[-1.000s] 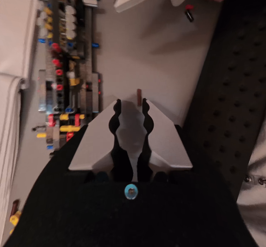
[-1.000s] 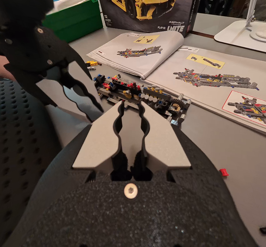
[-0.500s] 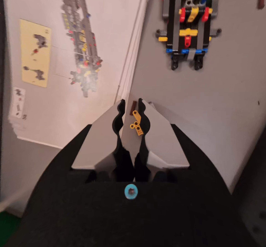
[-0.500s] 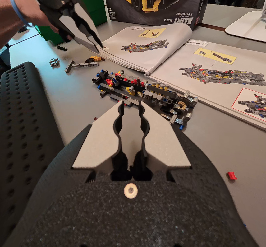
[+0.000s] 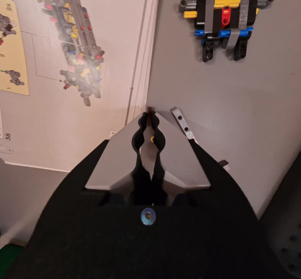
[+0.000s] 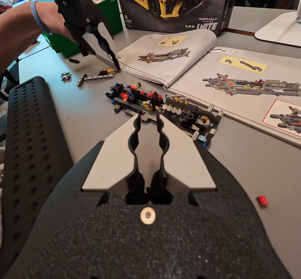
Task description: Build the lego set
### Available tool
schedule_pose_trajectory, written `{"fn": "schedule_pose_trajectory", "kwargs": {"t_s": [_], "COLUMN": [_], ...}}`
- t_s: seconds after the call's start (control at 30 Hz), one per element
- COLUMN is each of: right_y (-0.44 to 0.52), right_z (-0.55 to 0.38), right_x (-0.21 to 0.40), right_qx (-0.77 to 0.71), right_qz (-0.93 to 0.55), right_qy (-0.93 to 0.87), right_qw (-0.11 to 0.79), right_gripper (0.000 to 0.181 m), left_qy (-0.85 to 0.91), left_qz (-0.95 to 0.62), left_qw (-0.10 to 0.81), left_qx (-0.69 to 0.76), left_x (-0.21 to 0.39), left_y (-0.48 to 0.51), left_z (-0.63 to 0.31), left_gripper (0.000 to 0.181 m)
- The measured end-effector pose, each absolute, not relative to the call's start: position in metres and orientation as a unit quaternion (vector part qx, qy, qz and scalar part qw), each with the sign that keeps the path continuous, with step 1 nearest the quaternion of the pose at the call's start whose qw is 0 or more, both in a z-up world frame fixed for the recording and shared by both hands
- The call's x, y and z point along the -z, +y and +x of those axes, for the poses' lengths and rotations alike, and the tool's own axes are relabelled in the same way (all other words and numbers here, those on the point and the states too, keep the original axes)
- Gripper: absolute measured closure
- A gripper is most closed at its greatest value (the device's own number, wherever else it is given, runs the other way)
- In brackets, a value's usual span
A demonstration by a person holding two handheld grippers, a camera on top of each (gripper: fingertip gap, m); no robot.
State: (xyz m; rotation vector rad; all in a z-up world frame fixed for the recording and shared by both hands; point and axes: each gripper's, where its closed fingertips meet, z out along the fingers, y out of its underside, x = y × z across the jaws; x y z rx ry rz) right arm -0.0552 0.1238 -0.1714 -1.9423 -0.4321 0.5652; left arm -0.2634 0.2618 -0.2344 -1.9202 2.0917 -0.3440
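The part-built chassis point(image 6: 162, 108) lies on the grey table point(image 6: 244, 165), beside the open instruction booklet point(image 6: 171, 56). My right gripper point(image 6: 148, 116) is open and empty, hovering just in front of the chassis. My left gripper point(image 5: 149, 114) points down at the table by the booklet's corner point(image 5: 140, 92). Its fingers are closed on a small brown pin point(image 5: 149, 118). A yellow piece point(image 5: 152, 139) shows under the fingers. The right wrist view shows the left gripper point(image 6: 118, 68) with its tips at the table, next to yellow and black pieces point(image 6: 108, 71). The chassis end point(image 5: 226, 15) also shows in the left wrist view.
A grey beam point(image 6: 96, 78), also in the left wrist view point(image 5: 183, 124), a small grey assembly point(image 6: 66, 76) and a black piece point(image 6: 74, 60) lie left of the chassis. A red pin point(image 6: 262, 200) lies front right. The set's box point(image 6: 171, 2), a green bin point(image 6: 110, 15) and a black perforated pad point(image 6: 32, 133) border the work area. My hands' fingertips stand some 25 cm from each other. To the small grey assembly point(image 6: 66, 76): left tips about 15 cm, right tips about 35 cm.
My left gripper has moved away from the chassis side to the booklet's corner, come down to the table and closed on the brown pin. My right gripper has stayed open and almost still.
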Motion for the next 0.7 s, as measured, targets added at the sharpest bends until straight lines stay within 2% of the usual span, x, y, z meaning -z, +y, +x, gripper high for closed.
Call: {"fn": "schedule_pose_trajectory", "kwargs": {"t_s": [0.13,0.23,0.43,0.7], "right_y": [0.124,0.123,0.125,0.123], "right_z": [-0.055,-0.054,-0.053,-0.056], "right_x": [0.171,0.170,0.173,0.176], "right_qx": [-0.236,-0.236,-0.230,-0.222], "right_qz": [-0.806,-0.806,-0.811,-0.813], "right_qy": [-0.179,-0.175,-0.176,-0.185], "right_qw": [0.512,0.514,0.509,0.505], "right_gripper": [0.164,0.164,0.164,0.165], "left_qy": [0.672,0.653,0.647,0.683], "left_qz": [-0.696,-0.690,-0.689,-0.680], "left_qw": [0.193,0.226,0.162,0.115], "left_qx": [0.164,0.214,0.283,0.243], "left_x": [0.209,0.179,0.198,0.228], "left_y": [0.269,0.231,0.102,0.101], "left_z": [-0.253,-0.227,-0.154,-0.123], "left_gripper": [0.179,0.179,0.178,0.178]}}
